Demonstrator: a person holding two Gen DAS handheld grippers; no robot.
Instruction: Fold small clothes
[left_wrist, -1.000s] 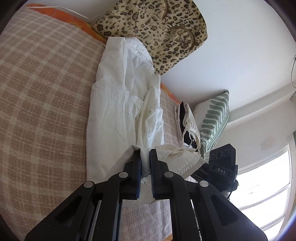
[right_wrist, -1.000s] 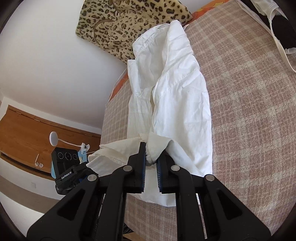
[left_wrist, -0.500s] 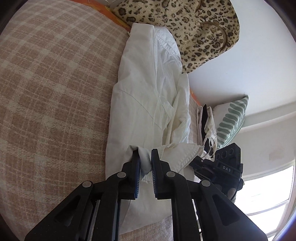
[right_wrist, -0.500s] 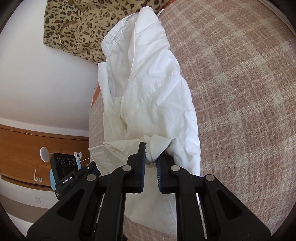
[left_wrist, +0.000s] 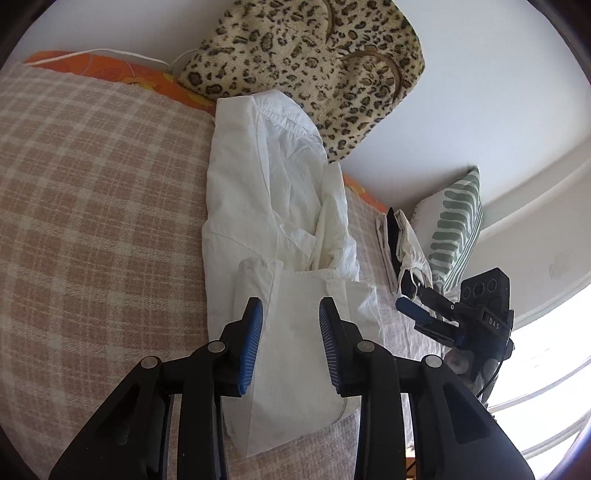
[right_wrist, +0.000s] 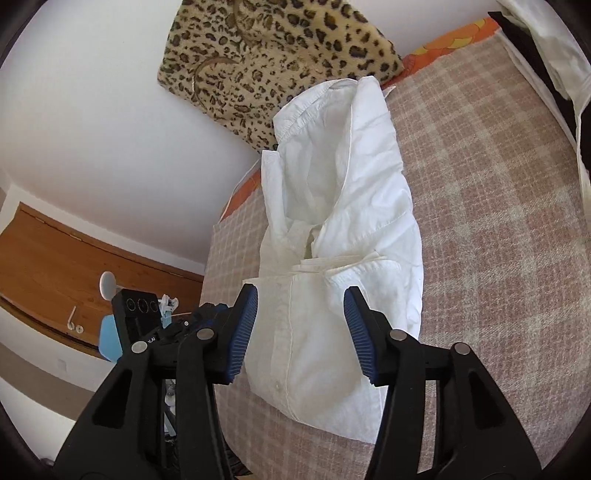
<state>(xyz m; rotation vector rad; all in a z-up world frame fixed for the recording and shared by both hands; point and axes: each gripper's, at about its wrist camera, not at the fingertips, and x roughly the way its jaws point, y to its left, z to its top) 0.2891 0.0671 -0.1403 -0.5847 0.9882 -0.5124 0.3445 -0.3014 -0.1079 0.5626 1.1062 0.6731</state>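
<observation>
Shirt (left_wrist: 266, 206), white and partly folded, lies on the checked blanket (left_wrist: 92, 206) straight ahead of both claws, its collar at the far end against a leopard-print bag (left_wrist: 306, 59) that leans on the wall. The near hem is folded back over the body and sits just beyond and below the fingertips in each view.

The left claw (left_wrist: 291, 314) hangs above that folded hem with its jaws opening; the blue pads (left_wrist: 251, 343) stand apart and press on nothing, though the cloth shows in the gap between them. To its right, past the shirt's edge, the other claw is seen from the side, and further off a small pile of light and dark clothes (left_wrist: 400, 247) lies beside a green-striped pillow (left_wrist: 454, 229).

The right claw (right_wrist: 301, 301) is likewise over the hem, jaws opening wider, pads clear of the fabric. The shirt (right_wrist: 343, 206) stretches away ahead of it, and the left claw's body (right_wrist: 140, 314) shows low to its left, off the bed's edge.
</observation>
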